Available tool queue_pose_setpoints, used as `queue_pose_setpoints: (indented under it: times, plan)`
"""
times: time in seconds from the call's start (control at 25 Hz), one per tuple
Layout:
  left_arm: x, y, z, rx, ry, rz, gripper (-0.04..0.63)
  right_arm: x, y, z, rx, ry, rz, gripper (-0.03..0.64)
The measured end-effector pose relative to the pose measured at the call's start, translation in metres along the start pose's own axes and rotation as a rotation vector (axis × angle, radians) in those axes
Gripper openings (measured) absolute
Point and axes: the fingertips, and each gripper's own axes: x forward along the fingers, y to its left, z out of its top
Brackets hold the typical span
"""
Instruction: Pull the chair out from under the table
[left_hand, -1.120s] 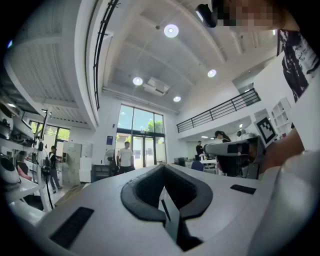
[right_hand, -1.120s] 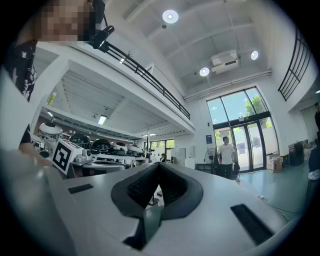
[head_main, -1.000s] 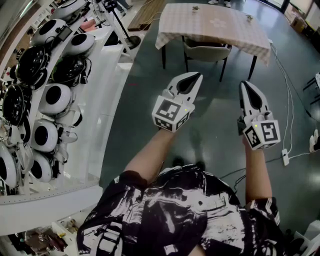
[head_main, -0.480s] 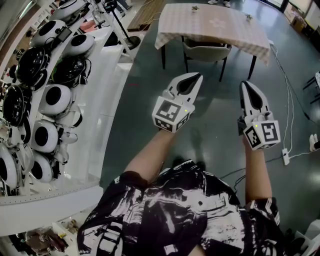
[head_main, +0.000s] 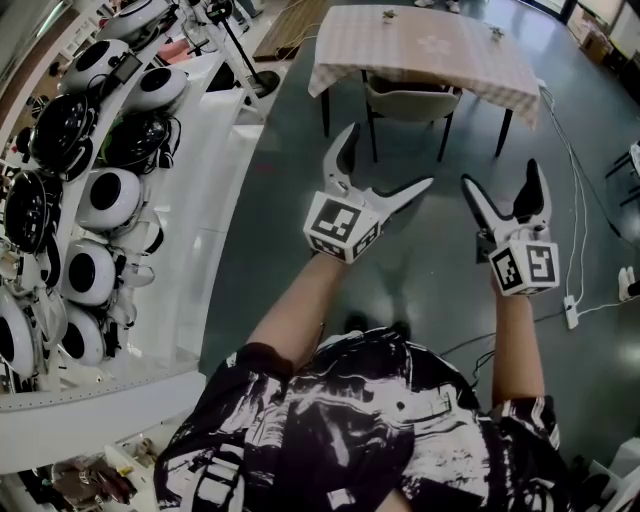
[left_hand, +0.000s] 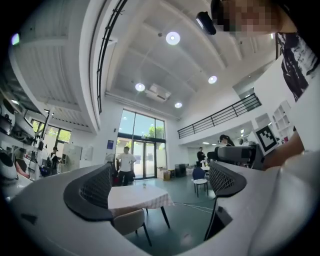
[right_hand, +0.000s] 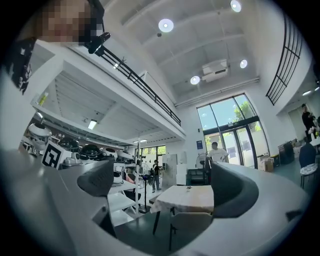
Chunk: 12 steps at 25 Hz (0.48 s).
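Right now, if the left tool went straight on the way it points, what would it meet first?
Probably the beige padded chair tucked under the checked-cloth table; the left tool, jaws opening and empty, frames both, though depth is uncertain.

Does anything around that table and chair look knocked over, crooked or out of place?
Nothing stands out. The chair sits upright, tucked under the cloth-covered table, and the cloth lies flat and even.

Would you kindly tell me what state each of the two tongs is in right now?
Left tongs: opening, jaws wide apart, nothing between them.
Right tongs: opening, jaws wide apart, nothing between them.
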Motion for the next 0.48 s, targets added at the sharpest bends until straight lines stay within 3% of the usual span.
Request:
queue_pose_setpoints:
  times: [0.48]
  plan:
    - [-0.004, 0.014, -0.011, 0.008, 0.026, -0.002, 0.572, 0.010, 0.005, -0.013, 0.013, 0.017, -0.002, 0.575]
